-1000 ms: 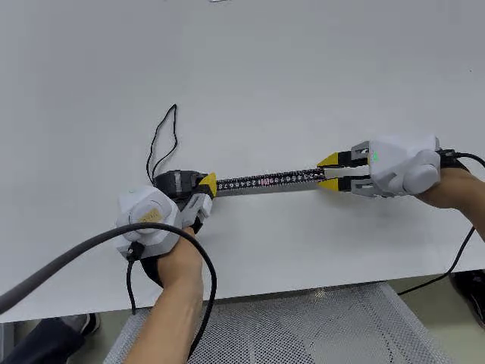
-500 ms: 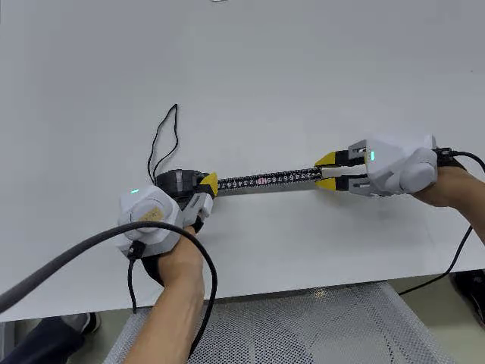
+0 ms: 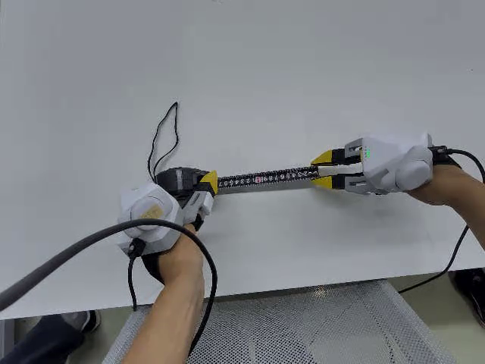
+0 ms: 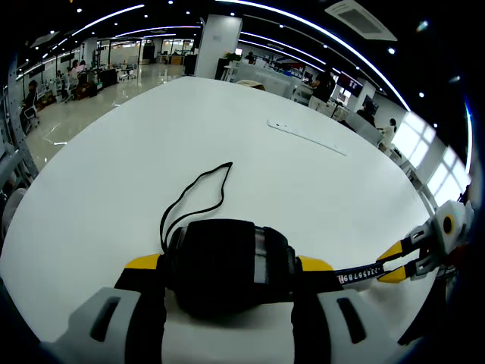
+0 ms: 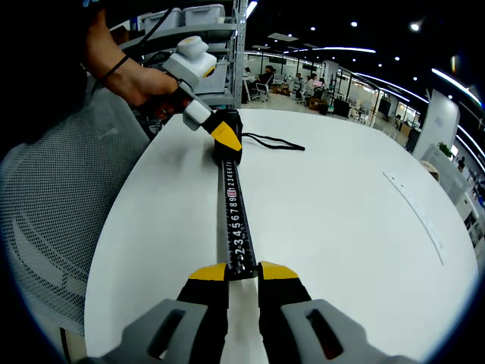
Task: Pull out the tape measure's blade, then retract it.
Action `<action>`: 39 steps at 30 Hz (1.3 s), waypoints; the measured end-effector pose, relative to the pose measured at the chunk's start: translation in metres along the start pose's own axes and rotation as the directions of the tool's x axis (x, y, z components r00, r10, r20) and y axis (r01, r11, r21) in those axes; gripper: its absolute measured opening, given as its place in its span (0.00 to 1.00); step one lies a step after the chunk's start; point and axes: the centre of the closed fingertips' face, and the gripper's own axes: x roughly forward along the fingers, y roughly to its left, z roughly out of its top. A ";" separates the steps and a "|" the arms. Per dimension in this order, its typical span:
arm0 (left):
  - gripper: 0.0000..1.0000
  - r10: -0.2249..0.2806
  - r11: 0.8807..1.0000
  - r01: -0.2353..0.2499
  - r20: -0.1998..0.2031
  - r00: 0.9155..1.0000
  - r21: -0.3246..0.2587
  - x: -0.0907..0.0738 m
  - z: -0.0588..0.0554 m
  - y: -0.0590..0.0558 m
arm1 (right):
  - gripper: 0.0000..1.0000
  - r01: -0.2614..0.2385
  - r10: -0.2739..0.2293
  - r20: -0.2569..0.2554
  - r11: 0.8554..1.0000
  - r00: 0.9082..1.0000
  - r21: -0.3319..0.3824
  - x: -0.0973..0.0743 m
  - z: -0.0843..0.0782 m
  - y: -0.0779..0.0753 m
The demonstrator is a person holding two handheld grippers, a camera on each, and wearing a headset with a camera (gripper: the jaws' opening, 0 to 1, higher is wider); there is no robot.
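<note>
A white glossy tabletop point(image 3: 318, 83) is seen in a bright open-plan office. A black tape measure case point(image 3: 176, 182) is clamped in the left gripper point(image 4: 229, 265), jaws spread to its width. Right of the case, the black numbered blade point(image 5: 233, 216) is pinched at its end by the nearly closed right gripper point(image 5: 242, 271). A thin black cord loop point(image 3: 163, 144) lies behind the case.

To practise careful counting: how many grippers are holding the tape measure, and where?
2. The left gripper clamps the tape measure's black case at the left; the right gripper pinches the end of the pulled-out blade at the right. None seems hidden.
</note>
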 end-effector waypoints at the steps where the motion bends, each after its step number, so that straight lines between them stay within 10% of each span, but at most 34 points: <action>1: 0.65 0.000 1.000 0.000 0.000 1.000 -0.001 0.000 0.000 0.000 | 0.12 0.000 0.000 0.001 1.000 1.000 0.001 0.000 0.000 0.000; 39: 0.64 -0.008 1.000 0.008 -0.005 1.000 -0.004 -0.001 0.000 0.000 | 0.12 -0.014 0.014 0.041 1.000 0.999 -0.002 0.018 0.022 0.002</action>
